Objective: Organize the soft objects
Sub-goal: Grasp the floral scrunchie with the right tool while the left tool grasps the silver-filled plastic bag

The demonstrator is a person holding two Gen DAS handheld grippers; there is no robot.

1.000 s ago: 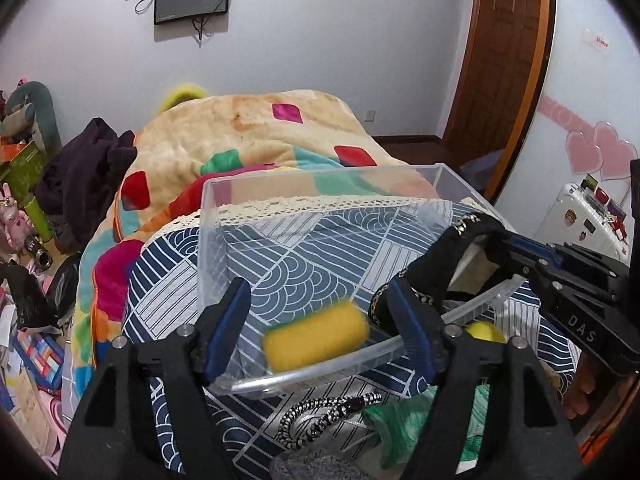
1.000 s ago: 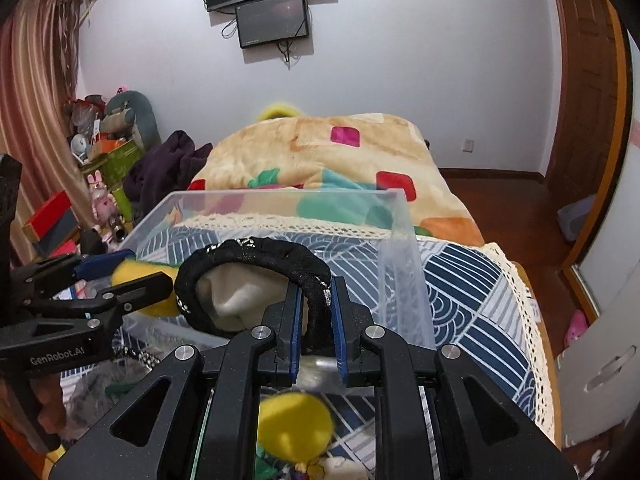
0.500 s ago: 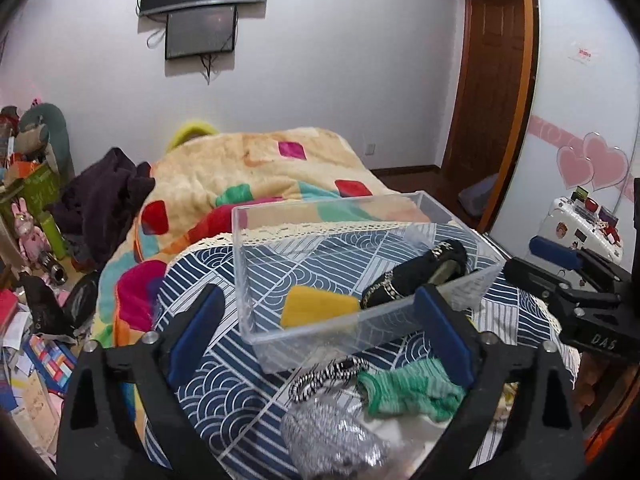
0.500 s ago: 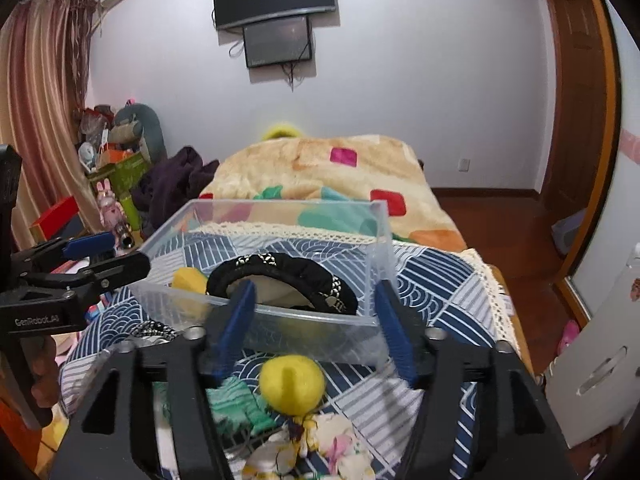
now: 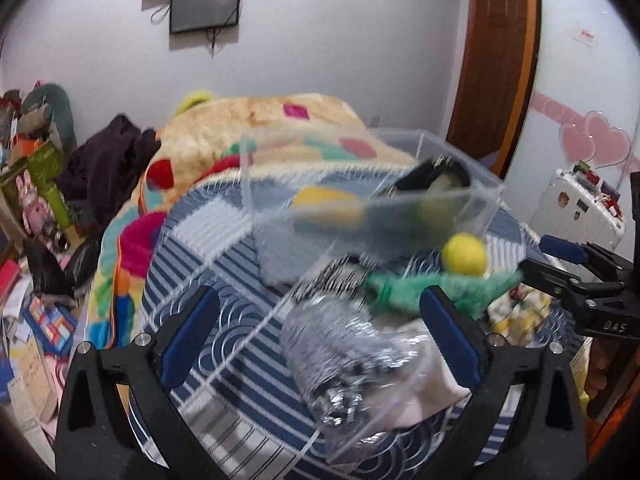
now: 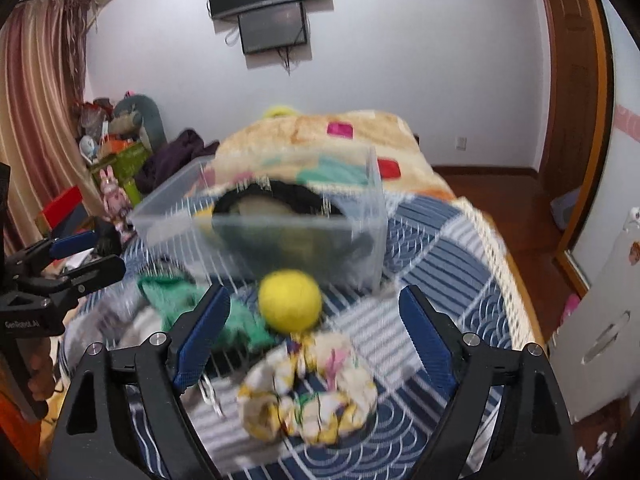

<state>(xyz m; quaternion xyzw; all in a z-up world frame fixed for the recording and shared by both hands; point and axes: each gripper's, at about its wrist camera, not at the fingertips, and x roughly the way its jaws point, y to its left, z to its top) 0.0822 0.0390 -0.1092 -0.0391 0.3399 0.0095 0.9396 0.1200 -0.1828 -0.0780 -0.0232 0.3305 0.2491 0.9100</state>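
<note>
Your left gripper [image 5: 320, 334] stands wide, with the silver scrunchie [image 5: 332, 356] low centre between its fingers. The green cloth [image 5: 432, 288] and yellow ball [image 5: 464, 254] crowd centre right, before the clear bin [image 5: 476, 196]. Bare striped bedspread [image 5: 224, 280] lies centre left. Your right gripper [image 6: 316, 340] straddles the floral scrunchie [image 6: 308, 396].

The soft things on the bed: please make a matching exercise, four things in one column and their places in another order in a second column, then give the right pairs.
Things:
1. black headband
2. yellow ball
3. silver scrunchie
4. floral scrunchie

Places:
A. between the left gripper fingers
B. inside the clear bin
C. between the right gripper fingers, nearest the camera
D. just in front of the bin

Pairs: 1-B, 2-D, 3-A, 4-C
</note>
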